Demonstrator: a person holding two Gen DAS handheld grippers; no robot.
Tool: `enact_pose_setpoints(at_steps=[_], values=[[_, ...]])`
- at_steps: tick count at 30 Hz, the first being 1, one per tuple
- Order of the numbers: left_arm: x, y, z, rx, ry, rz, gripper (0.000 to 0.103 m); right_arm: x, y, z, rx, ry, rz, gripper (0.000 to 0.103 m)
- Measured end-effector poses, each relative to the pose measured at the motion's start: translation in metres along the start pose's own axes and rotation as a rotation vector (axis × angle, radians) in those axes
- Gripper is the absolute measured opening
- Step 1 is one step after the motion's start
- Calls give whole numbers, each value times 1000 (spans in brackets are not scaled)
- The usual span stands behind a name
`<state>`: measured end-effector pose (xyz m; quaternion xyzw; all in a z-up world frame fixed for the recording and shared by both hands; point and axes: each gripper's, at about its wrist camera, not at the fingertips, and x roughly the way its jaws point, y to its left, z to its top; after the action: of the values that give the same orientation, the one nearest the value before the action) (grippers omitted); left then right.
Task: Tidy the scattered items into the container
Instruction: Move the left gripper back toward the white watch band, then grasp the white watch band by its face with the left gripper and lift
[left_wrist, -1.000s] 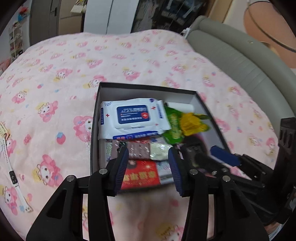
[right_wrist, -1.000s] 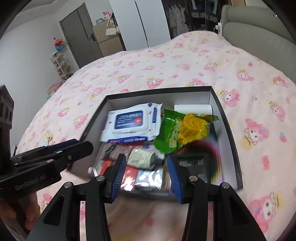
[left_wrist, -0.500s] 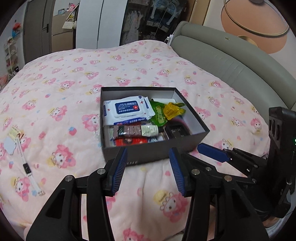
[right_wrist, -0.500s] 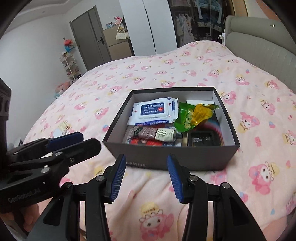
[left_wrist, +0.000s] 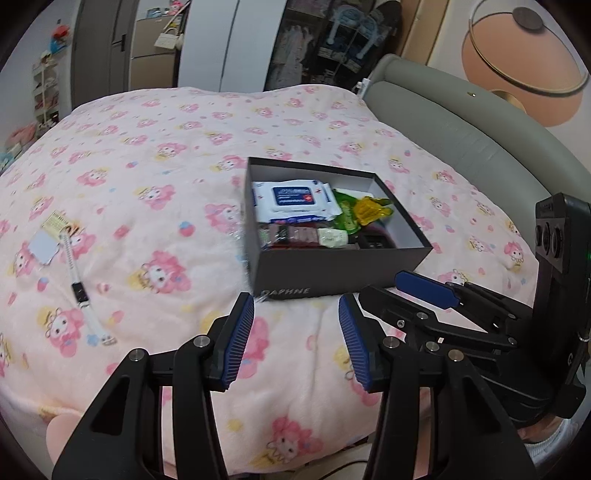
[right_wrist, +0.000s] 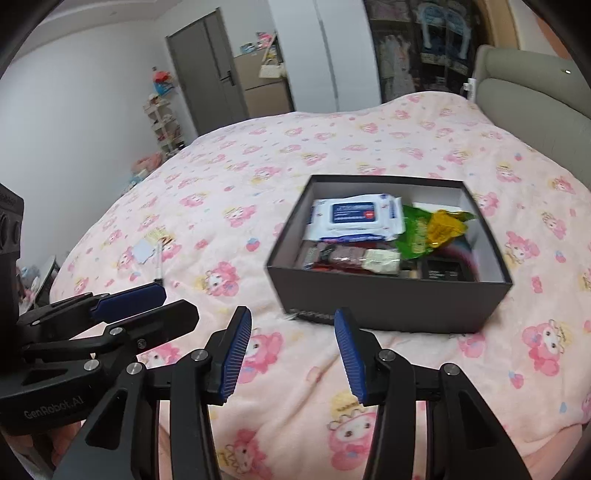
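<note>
1. The right gripper (right_wrist: 291, 350) is hovering over the pink blanket (right_wrist: 295, 155), jaws apart and empty.
2. The box (right_wrist: 391, 302) is sitting just ahead, holding a wipes pack (right_wrist: 354, 218) and snacks.
3. The left gripper (right_wrist: 147, 306) is showing at left.

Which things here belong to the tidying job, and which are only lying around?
Job: box, wipes, green packet, white strap, tags, both empty grippers.
Around: blanket, headboard, shelf.

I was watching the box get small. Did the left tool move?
Yes. The left tool has backed away toward the near bed edge: the box, once under its tips, now sits ahead of them on the blanket.
</note>
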<state>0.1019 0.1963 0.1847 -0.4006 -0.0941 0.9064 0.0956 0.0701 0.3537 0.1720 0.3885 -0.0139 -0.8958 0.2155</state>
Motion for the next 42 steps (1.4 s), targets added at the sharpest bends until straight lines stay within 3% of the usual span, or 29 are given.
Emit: enact_pose_setpoints(at_steps=[8, 14, 21, 23, 29, 38, 40, 42], values=[[-28, 61, -25, -132, -20, 80, 49, 34, 65, -2, -112, 62, 102, 43], [-44, 133, -50, -328, -44, 147, 49, 67, 122, -2, -205, 117, 203, 43], [-25, 213, -69, -539, -81, 217, 47, 120, 173, -7, -275, 204, 259, 43], [-13, 234, -75, -590, -77, 228, 41, 141, 183, -10, -298, 235, 262, 43], [17, 264, -87, -666, -68, 177, 35, 201, 197, -15, -322, 327, 255, 43], [53, 282, -75, -704, -53, 103, 36, 256, 211, -24, -336, 435, 306, 42], [58, 281, -74, -697, -40, 94, 35, 263, 210, -28, -325, 450, 318, 17], [59, 280, -74, -686, -39, 90, 35, 260, 205, -28, -299, 441, 329, 17]])
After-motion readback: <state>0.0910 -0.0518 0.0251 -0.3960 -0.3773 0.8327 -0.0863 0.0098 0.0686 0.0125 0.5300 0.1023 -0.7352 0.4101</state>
